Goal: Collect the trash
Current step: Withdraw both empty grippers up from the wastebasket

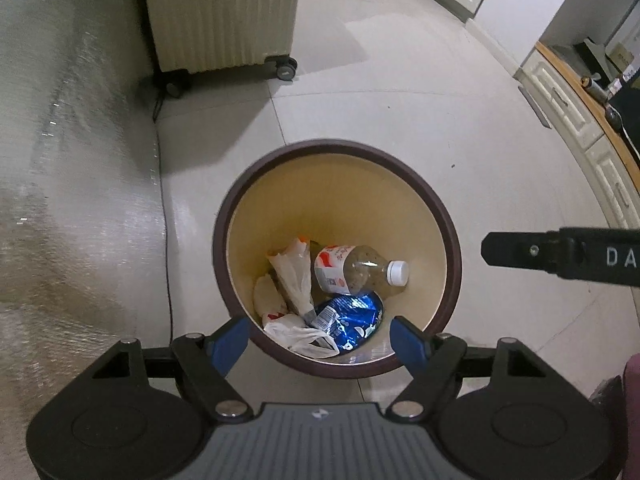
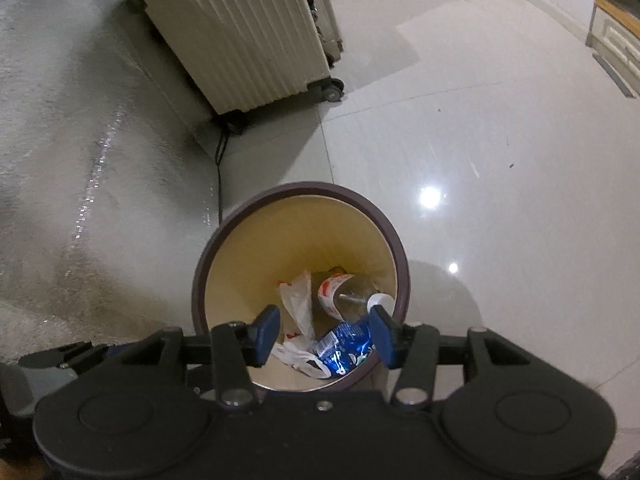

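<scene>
A round bin with a dark brown rim (image 1: 450,224) (image 2: 400,256) and a cream inside stands on the tiled floor. In it lie a clear plastic bottle (image 1: 360,270) (image 2: 352,298) with a white cap, a crumpled blue snack bag (image 1: 352,318) (image 2: 344,346) and white plastic bags (image 1: 294,276) (image 2: 298,308). My left gripper (image 1: 320,340) hovers over the bin's near rim, open, with nothing between its blue pads. My right gripper (image 2: 326,336) also hangs above the bin, open and holding nothing. A black part of the right gripper (image 1: 560,256) shows at the right edge of the left wrist view.
A cream ribbed suitcase (image 1: 224,16) (image 2: 248,36) on wheels stands on the floor behind the bin. A silvery mat (image 1: 72,160) (image 2: 80,160) covers the left side, with a thin black cable along its edge. Pale drawers (image 1: 576,120) with a wooden top line the right.
</scene>
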`<state>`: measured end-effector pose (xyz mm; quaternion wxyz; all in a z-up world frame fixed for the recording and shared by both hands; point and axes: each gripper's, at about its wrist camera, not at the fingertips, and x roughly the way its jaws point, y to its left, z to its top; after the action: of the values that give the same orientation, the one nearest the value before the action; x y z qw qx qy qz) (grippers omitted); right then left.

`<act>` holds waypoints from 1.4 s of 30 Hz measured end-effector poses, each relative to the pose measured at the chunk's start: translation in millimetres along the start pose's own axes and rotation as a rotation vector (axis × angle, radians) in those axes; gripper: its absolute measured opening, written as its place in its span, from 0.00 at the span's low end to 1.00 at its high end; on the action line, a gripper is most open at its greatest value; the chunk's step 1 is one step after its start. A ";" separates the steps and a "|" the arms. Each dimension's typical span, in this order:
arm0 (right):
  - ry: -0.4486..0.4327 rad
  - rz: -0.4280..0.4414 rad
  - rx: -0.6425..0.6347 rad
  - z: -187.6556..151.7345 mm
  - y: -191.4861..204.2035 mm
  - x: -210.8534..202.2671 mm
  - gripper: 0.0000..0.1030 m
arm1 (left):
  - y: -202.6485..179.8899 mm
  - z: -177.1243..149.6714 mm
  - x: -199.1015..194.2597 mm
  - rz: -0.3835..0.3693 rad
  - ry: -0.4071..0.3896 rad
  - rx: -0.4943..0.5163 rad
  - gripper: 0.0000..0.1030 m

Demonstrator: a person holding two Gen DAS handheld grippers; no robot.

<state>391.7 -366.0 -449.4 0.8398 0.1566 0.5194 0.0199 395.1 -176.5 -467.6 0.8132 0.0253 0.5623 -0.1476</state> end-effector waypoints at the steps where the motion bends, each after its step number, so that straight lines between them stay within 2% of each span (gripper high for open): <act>1: -0.006 0.001 -0.005 0.2 1.7 -4.0 0.50 | -0.2 -0.7 -5.7 0.003 -0.006 -0.004 0.76; 7: -0.048 0.000 -0.049 1.7 13.1 -29.0 0.59 | 5.5 -3.0 -38.5 0.031 -0.042 -0.029 0.79; 12: -0.079 -0.011 -0.093 -1.6 22.7 -51.8 0.71 | 11.1 -6.6 -67.7 0.046 -0.067 -0.053 0.92; 17: -0.098 -0.036 -0.104 -3.9 28.2 -75.0 0.78 | 15.0 -12.0 -96.8 0.066 -0.089 -0.081 1.00; 23: -0.117 -0.067 -0.114 -7.4 33.0 -108.4 0.87 | 14.6 -16.1 -141.3 0.106 -0.138 -0.097 1.00; 25: -0.132 -0.079 -0.118 -8.9 35.4 -122.1 0.95 | 12.2 -17.6 -158.5 0.103 -0.157 -0.097 1.00; 29: -0.169 -0.102 -0.117 -9.4 42.6 -155.7 1.00 | 5.0 -19.8 -189.4 0.100 -0.190 -0.089 1.00; 32: -0.186 -0.125 -0.100 -10.4 45.6 -179.6 1.00 | -2.6 -20.3 -210.0 0.121 -0.210 -0.079 1.00; 42: -0.202 -0.151 -0.093 -21.4 52.7 -246.4 1.00 | -13.6 -30.3 -279.1 0.101 -0.246 -0.095 1.00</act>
<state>266.4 -359.1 -229.9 0.8934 0.0791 0.4409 -0.0350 273.6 -124.2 -219.6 0.8826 -0.0032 0.4629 -0.0819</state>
